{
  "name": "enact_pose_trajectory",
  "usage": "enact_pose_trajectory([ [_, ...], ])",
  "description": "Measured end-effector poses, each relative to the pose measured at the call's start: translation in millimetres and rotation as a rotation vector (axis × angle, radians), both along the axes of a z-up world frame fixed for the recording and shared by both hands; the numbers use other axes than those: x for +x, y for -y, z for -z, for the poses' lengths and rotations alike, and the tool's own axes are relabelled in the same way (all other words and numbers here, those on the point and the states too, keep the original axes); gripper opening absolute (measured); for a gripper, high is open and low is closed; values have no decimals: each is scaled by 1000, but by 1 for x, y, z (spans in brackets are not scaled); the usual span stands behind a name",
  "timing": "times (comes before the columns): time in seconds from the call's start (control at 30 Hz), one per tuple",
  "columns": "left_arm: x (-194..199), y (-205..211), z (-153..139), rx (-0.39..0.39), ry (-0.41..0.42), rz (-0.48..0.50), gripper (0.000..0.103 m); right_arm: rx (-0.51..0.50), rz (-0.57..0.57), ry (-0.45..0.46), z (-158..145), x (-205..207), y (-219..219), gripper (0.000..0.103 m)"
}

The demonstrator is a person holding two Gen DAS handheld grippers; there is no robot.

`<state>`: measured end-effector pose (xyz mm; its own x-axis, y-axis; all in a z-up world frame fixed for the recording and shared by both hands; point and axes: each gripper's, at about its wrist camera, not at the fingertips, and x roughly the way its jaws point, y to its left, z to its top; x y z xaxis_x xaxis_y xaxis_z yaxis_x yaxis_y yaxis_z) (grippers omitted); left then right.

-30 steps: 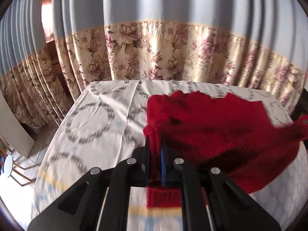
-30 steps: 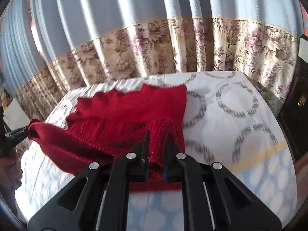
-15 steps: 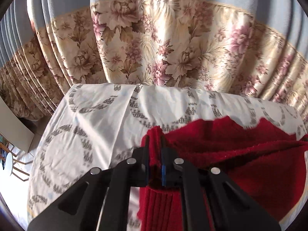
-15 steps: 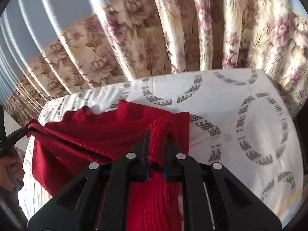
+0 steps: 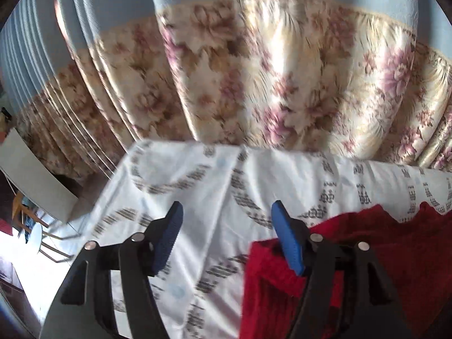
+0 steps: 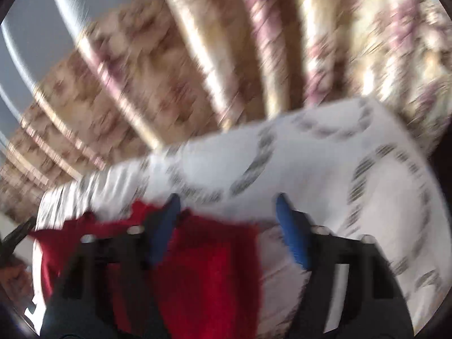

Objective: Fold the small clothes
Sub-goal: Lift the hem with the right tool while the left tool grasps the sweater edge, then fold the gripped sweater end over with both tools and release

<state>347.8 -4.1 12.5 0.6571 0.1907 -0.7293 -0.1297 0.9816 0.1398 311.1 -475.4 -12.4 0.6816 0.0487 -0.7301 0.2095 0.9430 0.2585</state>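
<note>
Daylight strikes your curtain [image 5: 282, 79] hard, satin glare toward 1 o'clock. Left wrist view fairly sharp centrally, slight smear at 10 o'clock; floor blown out at 8 o'clock. Right wrist view motion-blurred throughout, curtain [image 6: 226, 56] streaked diagonally. Fisheye bends both, dark vignette at corners.

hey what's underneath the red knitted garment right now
The red knitted garment lies on a white sheet with grey ring patterns, which shows all around its edges. What the sheet looks like directly beneath the garment is covered, so anything under there cannot be seen.
</note>
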Motion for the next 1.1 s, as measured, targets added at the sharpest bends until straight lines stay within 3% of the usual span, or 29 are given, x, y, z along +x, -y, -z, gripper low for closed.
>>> enact_pose_trajectory([
  [0.13, -13, -7, -23, 16, 61, -11, 70, -27, 10, 20, -13, -11, 13, 71],
  [0.27, -27, 11, -32, 35, 86, 58, 72, -78, -109, 22, -16, -22, -4, 72],
  [0.57, -10, 69, 32, 54, -53, 171, 72, -261, -304, -40, 16, -2, -83, 72],
  [0.6, -6, 74, 42, 73, -78, 175, 72, -282, -313, -57, 22, 3, -89, 70],
  [0.67, 0, 78, 57, 91, -118, 182, 72, -301, -329, -116, 36, 14, -95, 47],
  [0.7, 4, 78, 64, 102, -136, 184, 71, -292, -339, -152, 43, 18, -96, 20],
  [0.73, 4, 77, 68, 106, -140, 181, 67, -279, -349, -179, 48, 21, -96, 16],
  [0.8, 7, 75, 73, 125, -152, 169, 31, -280, -344, -182, 50, 24, -94, 9],
  [0.9, 13, 69, 74, 118, -141, 138, 14, -285, -293, -132, 41, 24, -84, 7],
  [1.03, 19, 60, 64, 73, -88, 76, 14, -296, -215, -72, 30, 26, -69, 7],
  [1.1, 26, 60, 66, 72, -100, 61, 18, -296, -189, -61, 29, 28, -64, 7],
])
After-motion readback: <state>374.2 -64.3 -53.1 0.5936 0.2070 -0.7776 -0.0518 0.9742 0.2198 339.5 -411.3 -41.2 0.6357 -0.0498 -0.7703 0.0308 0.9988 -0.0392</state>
